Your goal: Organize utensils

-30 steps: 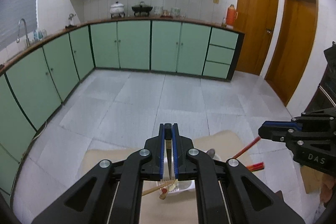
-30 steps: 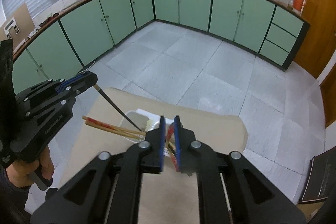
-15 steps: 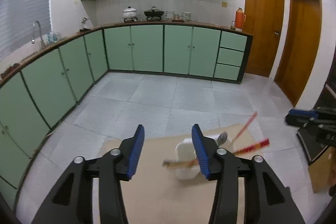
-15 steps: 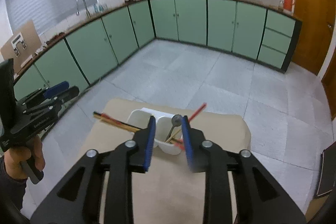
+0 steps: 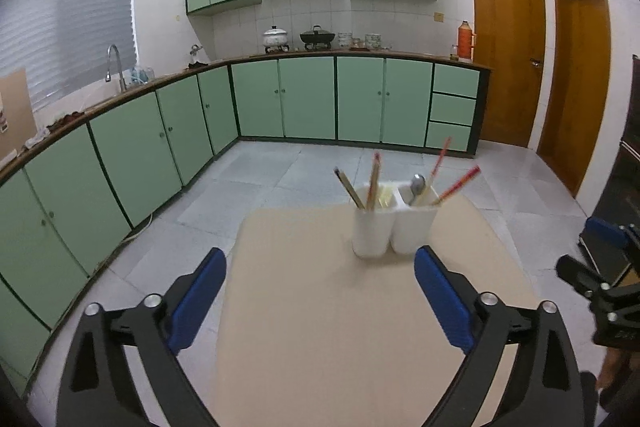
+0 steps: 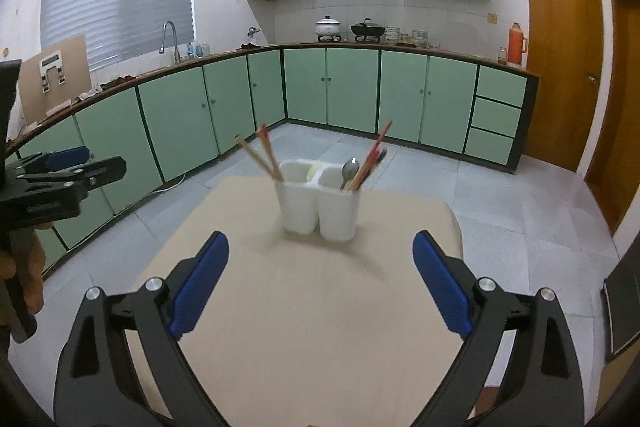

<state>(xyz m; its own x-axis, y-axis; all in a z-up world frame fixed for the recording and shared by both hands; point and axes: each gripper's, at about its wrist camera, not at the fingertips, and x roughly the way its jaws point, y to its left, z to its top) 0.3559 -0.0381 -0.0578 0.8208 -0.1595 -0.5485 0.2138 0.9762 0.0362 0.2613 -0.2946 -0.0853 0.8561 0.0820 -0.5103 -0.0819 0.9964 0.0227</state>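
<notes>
A white two-compartment utensil holder stands on the beige table; it also shows in the right wrist view. Its left compartment holds chopsticks. Its right compartment holds a metal spoon and red chopsticks. My left gripper is open and empty, well back from the holder. My right gripper is open and empty, also back from the holder. Each gripper shows at the edge of the other's view.
Green kitchen cabinets run along the far wall and the left side, across a grey tiled floor. Wooden doors stand at the right. A dark object sits right of the table.
Both grippers opened, let go of the chopsticks into the holder, and pulled back and down. The holder now stands farther ahead with the utensils upright in it.
</notes>
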